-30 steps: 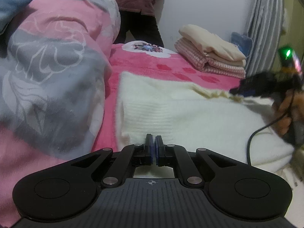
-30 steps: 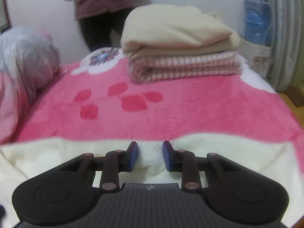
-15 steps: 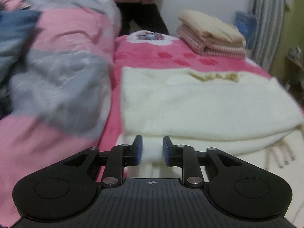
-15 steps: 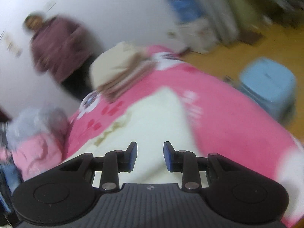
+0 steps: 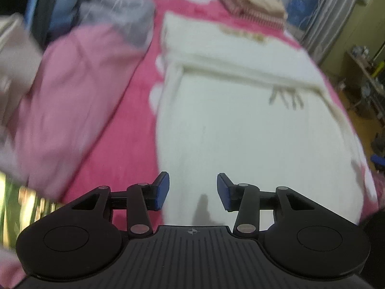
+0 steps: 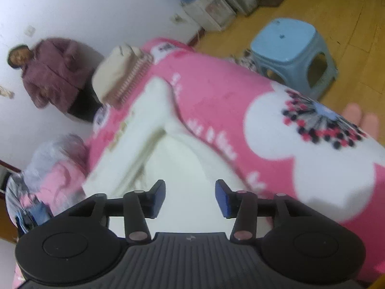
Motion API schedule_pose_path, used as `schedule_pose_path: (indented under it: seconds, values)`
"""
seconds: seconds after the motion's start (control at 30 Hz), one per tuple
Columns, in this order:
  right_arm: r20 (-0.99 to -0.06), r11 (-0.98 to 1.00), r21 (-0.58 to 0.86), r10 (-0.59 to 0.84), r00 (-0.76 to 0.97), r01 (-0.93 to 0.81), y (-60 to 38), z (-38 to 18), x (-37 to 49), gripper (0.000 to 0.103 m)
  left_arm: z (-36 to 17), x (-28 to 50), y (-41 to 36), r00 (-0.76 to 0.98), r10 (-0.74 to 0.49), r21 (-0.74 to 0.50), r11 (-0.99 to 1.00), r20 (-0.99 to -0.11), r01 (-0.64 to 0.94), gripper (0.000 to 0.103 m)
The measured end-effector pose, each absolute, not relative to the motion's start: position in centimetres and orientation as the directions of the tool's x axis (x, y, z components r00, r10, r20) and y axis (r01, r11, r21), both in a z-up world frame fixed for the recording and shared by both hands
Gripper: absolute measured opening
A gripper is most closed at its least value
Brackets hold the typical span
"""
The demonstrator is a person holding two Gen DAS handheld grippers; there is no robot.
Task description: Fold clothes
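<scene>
the cream knit garment [image 5: 240, 120] lies spread on the pink blanket [image 5: 134, 130], filling the centre and right of the left wrist view, with one fold already laid across its far part: a doubled band runs across the upper middle of that frame, fringe threads showing at its right end. in the right wrist view the same garment [image 6: 168, 159] runs from lower centre up toward the middle left.

a second ago the left gripper [image 5: 192, 190] was pinched shut on the near hem and the right gripper [image 6: 190, 197] stood narrowly parted at the far edge; half a second ago both were parted a little. now both stand wide with nothing between the pads, lifted clear above the cloth, and both views are motion-blurred. my reading is that the fold has been released and the hands are pulling back to line up the next one.

further out, a stack of folded clothes [image 5: 252, 0] sits at the top of the left view, a rumpled pink and grey quilt [image 5: 79, 77] at left. the right view shows a blue stool [image 6: 293, 50] upper right and a bystander [image 6: 50, 69] at the wall, upper left.
</scene>
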State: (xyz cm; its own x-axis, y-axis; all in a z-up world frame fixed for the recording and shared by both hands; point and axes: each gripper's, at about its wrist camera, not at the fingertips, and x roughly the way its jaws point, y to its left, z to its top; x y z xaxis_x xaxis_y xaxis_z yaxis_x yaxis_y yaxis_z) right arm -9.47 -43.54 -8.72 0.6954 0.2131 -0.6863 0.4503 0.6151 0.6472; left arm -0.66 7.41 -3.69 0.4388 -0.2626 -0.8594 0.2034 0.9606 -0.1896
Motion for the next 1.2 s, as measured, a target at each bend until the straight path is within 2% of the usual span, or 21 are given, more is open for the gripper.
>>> schedule_pose_path:
  seconds: [0.17, 0.37, 0.5, 0.6, 0.7, 0.83, 1.03, 1.13, 1.2]
  values:
    - [-0.724, 0.630, 0.627, 0.254, 0.642, 0.458, -43.9, -9.1, -11.4, 0.072, -5.2, -4.9, 8.1, 0.380, -0.282, -0.225, 0.956, -0.881, 0.187, 0.050]
    - [-0.767, 0.666, 0.614, 0.378, 0.519, 0.422, -43.4, -10.3, -11.2, 0.082, -7.0, -7.7, 7.3, 0.321, -0.329, -0.251, 0.932, -0.888, 0.260, 0.051]
    - [-0.812, 0.728, 0.556, 0.371, 0.451, 0.402, -42.8, -10.1, -9.9, 0.083, -7.6, -7.5, 7.6, 0.339, -0.371, -0.304, 0.923, -0.864, 0.236, 0.051]
    - [-0.824, 0.765, 0.518, 0.325, 0.465, 0.383, -43.3, -9.5, -8.8, 0.083, -8.3, -6.8, 8.4, 0.366, -0.398, -0.344, 0.916, -0.841, 0.204, 0.049]
    - [-0.832, 0.762, 0.504, 0.300, 0.468, 0.407, -44.5, -9.8, -7.6, 0.082, -9.0, -6.7, 9.0, 0.376, -0.420, -0.377, 0.907, -0.826, 0.187, 0.042]
    - [-0.858, 0.755, 0.482, 0.304, 0.415, 0.444, -45.8, -11.1, -6.4, 0.082, -9.5, -6.9, 9.6, 0.395, -0.455, -0.414, 0.891, -0.798, 0.188, 0.042]
    - [-0.824, 0.686, 0.566, 0.492, 0.281, 0.458, -45.0, -13.3, -6.6, 0.079, -9.9, -7.6, 9.9, 0.383, -0.483, -0.434, 0.876, -0.787, 0.212, 0.039]
    - [-0.809, 0.692, 0.580, 0.551, 0.205, 0.430, -43.6, -13.6, -6.8, 0.075, -10.4, -7.8, 9.8, 0.339, -0.507, -0.465, 0.862, -0.793, 0.202, 0.032]
    - [-0.804, 0.702, 0.585, 0.569, 0.174, 0.406, -42.9, -13.3, -6.8, 0.068, -10.6, -7.9, 9.4, 0.313, -0.512, -0.471, 0.859, -0.800, 0.199, 0.025]
